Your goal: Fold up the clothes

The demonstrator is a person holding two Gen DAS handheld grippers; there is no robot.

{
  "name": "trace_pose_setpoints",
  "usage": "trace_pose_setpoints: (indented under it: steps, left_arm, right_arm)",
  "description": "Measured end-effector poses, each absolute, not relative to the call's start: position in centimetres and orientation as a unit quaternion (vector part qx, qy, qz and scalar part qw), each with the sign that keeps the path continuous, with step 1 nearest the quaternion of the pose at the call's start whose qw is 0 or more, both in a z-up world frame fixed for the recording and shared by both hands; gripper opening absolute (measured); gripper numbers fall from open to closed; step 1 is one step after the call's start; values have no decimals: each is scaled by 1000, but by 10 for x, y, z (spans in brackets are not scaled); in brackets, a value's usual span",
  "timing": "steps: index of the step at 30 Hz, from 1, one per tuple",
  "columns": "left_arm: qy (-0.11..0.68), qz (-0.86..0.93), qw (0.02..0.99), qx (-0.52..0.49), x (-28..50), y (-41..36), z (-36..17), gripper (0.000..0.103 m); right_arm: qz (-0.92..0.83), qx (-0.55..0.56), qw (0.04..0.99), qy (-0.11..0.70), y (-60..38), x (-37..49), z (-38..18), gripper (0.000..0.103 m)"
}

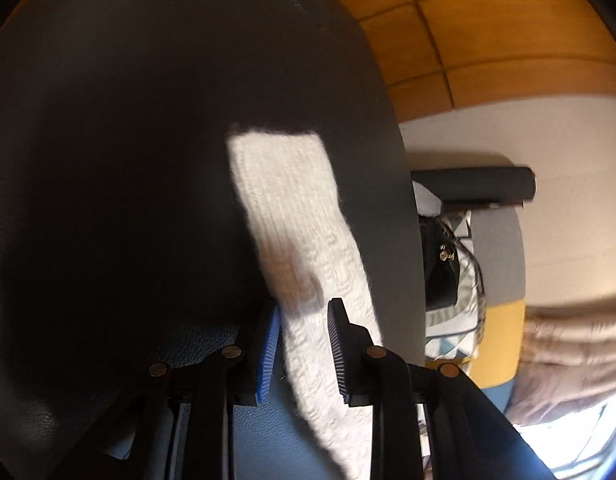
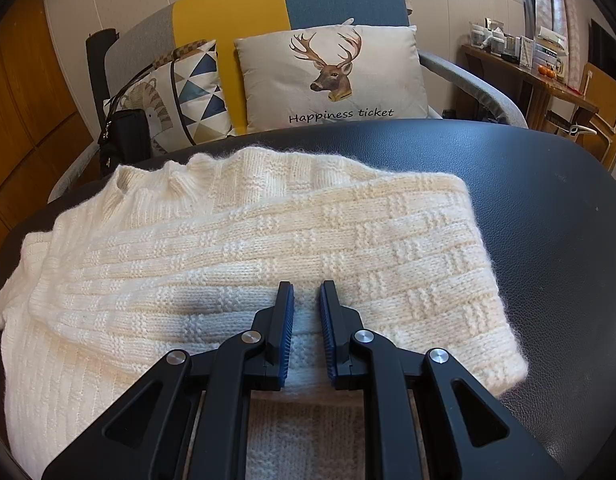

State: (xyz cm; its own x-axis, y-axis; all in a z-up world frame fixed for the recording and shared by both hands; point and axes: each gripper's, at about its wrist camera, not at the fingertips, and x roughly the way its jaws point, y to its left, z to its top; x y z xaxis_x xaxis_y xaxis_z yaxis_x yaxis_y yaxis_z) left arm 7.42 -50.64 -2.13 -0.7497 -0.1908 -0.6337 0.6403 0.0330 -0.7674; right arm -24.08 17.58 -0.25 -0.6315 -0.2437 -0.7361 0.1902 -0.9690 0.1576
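Sweater [image 2: 244, 248] is lying partly folded across the dark counter [image 2: 548, 200], near its far edge. Right gripper [image 2: 307, 332] is pinching a fold to anchor it; left gripper [image 1: 304, 344], fingers parted, is loosely straddling a sleeve [image 1: 292, 208].

Behind the black bench [image 2: 548, 208] stands an armchair [image 2: 268, 4] in grey, yellow and blue. On it leans a deer cushion [image 2: 332, 76] (printed "Happiness ticket"); left of that cushion a triangle-patterned cushion [image 2: 196, 92] and a black bag [image 2: 126, 136].
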Motion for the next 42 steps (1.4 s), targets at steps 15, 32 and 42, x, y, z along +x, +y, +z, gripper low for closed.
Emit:
trace_pose_setpoints:
  steps: [15,32,42]
  left_arm:
    - [486,-807,302,144,27,-457,61,4]
    - [137,-955,-13,262,-205,-61,139,5]
    - [79,-927,-46,364,-210,15,62,6]
  right_arm:
    - [-902,413,120,-33,176,-241,-2,15]
    - [-892,422,141,-78,190,-244,1,15]
    - [-893,419,142,-86,190,-243,-2,16]
